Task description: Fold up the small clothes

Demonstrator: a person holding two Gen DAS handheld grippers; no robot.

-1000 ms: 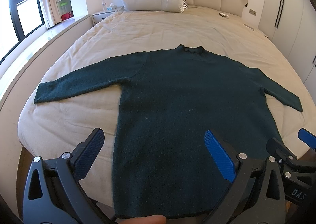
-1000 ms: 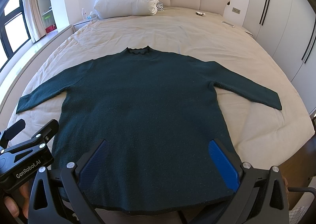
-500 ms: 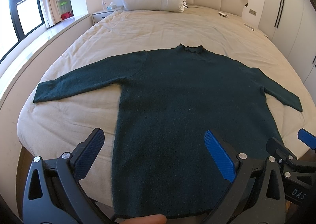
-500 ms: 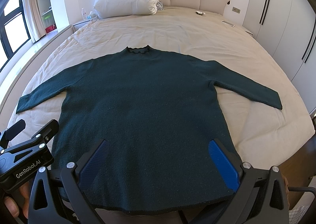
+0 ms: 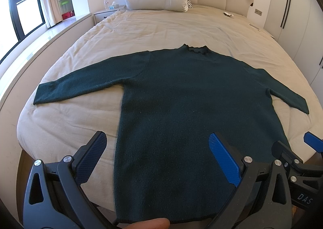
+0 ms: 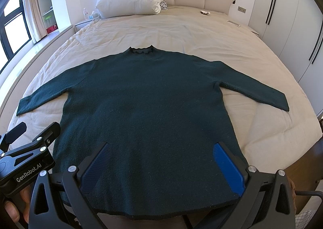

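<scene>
From the left wrist view, the dark green sweater point(image 5: 187, 112) lay flat and face-up on the bed point(image 5: 66, 120), collar far, hem at the near edge, both sleeves spread out. The left gripper point(image 5: 157, 155) hovered above the hem's left half, jaws spread wide and holding nothing.

From the right wrist view, the right gripper point(image 6: 161, 162) hung over the hem's right half, jaws likewise released. The left sleeve point(image 6: 44, 95) and right sleeve point(image 6: 254, 89) were untouched, so folding had apparently not begun. The next move probably called for pinching a sleeve cuff or a hem corner.

Left gripper point(image 5: 156, 156) and right gripper point(image 6: 161, 163), fingers apart
</scene>
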